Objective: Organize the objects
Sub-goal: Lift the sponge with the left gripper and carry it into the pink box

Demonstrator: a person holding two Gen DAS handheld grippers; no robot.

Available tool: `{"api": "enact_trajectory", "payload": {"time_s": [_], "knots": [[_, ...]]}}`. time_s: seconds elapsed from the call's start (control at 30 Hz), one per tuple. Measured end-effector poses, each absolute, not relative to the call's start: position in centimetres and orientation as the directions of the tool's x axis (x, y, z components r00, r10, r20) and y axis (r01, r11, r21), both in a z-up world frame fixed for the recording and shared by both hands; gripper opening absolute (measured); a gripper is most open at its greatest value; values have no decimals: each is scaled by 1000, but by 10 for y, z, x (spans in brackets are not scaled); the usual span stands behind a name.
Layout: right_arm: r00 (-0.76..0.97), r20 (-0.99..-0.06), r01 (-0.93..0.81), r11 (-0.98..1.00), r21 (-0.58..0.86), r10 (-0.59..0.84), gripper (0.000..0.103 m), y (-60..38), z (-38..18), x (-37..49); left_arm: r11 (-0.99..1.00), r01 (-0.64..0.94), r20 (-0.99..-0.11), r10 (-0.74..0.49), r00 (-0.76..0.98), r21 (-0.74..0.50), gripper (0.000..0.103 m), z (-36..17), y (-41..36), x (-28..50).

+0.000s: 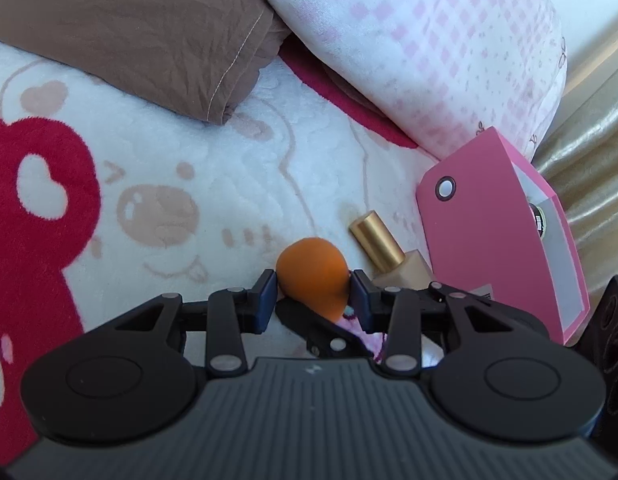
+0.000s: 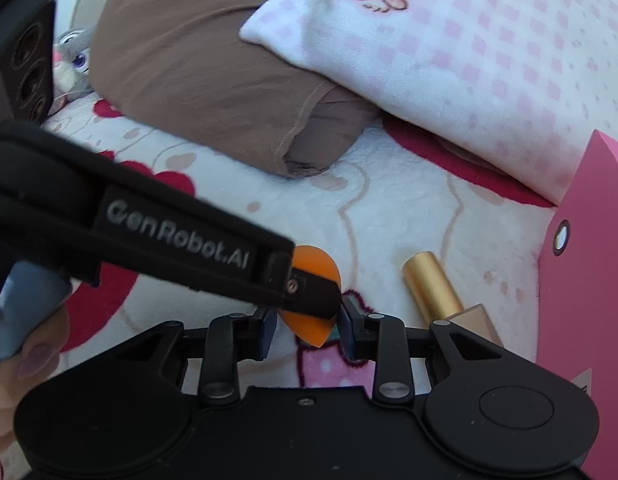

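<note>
An orange teardrop makeup sponge (image 1: 313,272) lies on the white and red cartoon blanket (image 1: 169,160). My left gripper (image 1: 313,292) is shut on it, with a blue pad pressed to each side. In the right wrist view the same sponge (image 2: 315,258) sits between the pads of my right gripper (image 2: 309,322), which is shut on its lower tip. One finger (image 2: 317,296) of the left gripper crosses over the sponge there. A gold-capped bottle (image 1: 375,244) lies just right of the sponge, and a pink box (image 1: 493,232) stands tilted beyond it.
A brown pillow (image 1: 129,32) and a pink checked pillow (image 1: 429,48) fill the back of the bed. A grey plush toy (image 2: 71,60) sits at the far left. Gold fabric (image 1: 589,160) hangs past the box. A hand (image 2: 13,380) holds the left gripper's handle.
</note>
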State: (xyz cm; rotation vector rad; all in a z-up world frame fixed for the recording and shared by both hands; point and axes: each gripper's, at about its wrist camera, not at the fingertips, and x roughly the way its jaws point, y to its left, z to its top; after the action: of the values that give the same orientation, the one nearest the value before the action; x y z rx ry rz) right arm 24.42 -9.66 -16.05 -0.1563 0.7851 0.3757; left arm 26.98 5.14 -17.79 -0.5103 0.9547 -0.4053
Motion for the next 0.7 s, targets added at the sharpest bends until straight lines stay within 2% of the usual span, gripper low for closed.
{"api": "enact_trajectory", "payload": {"time_s": [0.1, 0.23, 0.47, 0.7], "knots": [[637, -724, -402, 915, -16, 267, 37, -94, -158, 238, 819, 115, -681, -538, 497, -563, 37, -174, 49, 265], [590, -748, -381, 922, 73, 303, 36, -99, -155, 233, 833, 49, -737, -513, 441, -551, 36, -168, 46, 259], [564, -730, -383, 906, 183, 386, 36, -114, -138, 215, 866, 69, -755, -468, 460, -495, 35, -139, 35, 229], [552, -734, -371, 905, 210, 396, 38, -123, -100, 182, 869, 104, -759, -476, 444, -484, 35, -98, 22, 198]]}}
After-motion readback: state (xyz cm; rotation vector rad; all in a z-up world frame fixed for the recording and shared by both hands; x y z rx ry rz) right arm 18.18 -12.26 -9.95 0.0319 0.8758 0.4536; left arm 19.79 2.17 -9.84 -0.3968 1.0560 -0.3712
